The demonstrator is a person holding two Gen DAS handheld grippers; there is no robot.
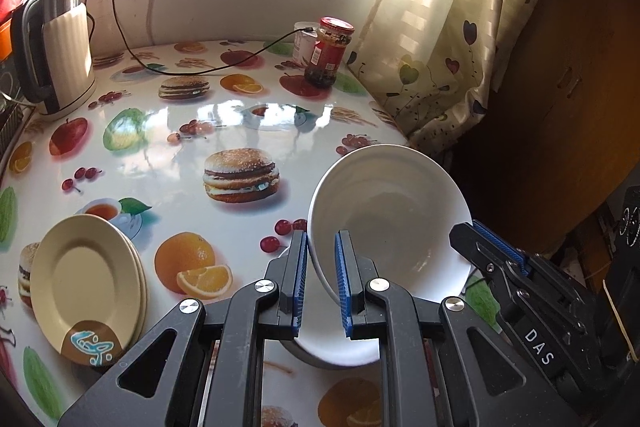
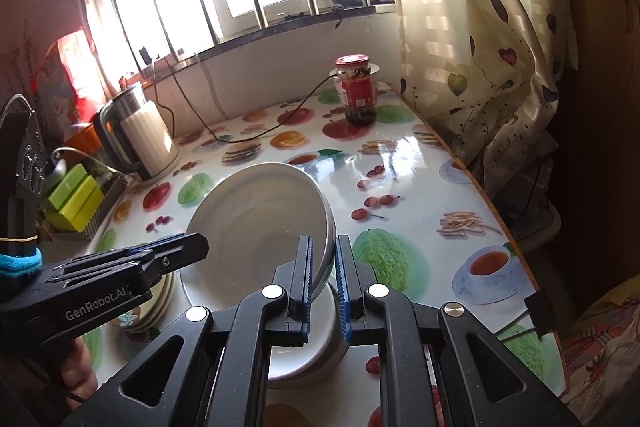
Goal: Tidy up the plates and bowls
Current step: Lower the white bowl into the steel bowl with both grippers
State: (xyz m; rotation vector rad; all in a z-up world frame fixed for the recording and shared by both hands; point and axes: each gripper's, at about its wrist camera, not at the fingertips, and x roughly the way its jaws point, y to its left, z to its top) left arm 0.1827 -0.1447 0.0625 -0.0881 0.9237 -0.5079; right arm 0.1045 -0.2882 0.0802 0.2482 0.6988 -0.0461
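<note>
Both claws were pinching the same white bowl [image 1: 390, 223], one on each side of its rim. The left gripper [image 1: 322, 275] had its blue ribbed pads pressed onto the rim nearest its camera, and the right gripper [image 2: 323, 279] was squeezed onto the opposite edge. The bowl was tipped up on a slant, with its hollow side facing the left camera. Under it sat more white bowls [image 2: 304, 355] in a stack on the table [image 1: 168, 163]. The side of the right gripper carried the white letters "DAS", as seen from the left camera. The side of the left gripper carried the words "GenRobot.AI", as seen from the right camera, and a person's hand [image 2: 78, 371] held its grip from below. To the left of the bowls lay a small stack of cream plates [image 1: 86, 283], and the top plate had a brown patch with curly blue writing that could not be read. The shiny table cover showed pictures of burgers, oranges, cherries, apples and cups of tea. Far back stood a glass jar [image 1: 330, 53] with a red lid and a red label, too small to read. A white and black electric kettle [image 1: 56, 47] stood at the back left. A black cable [image 1: 208, 67] ran across the table. A curtain [image 1: 452, 27] with heart shapes hung at the right.
</note>
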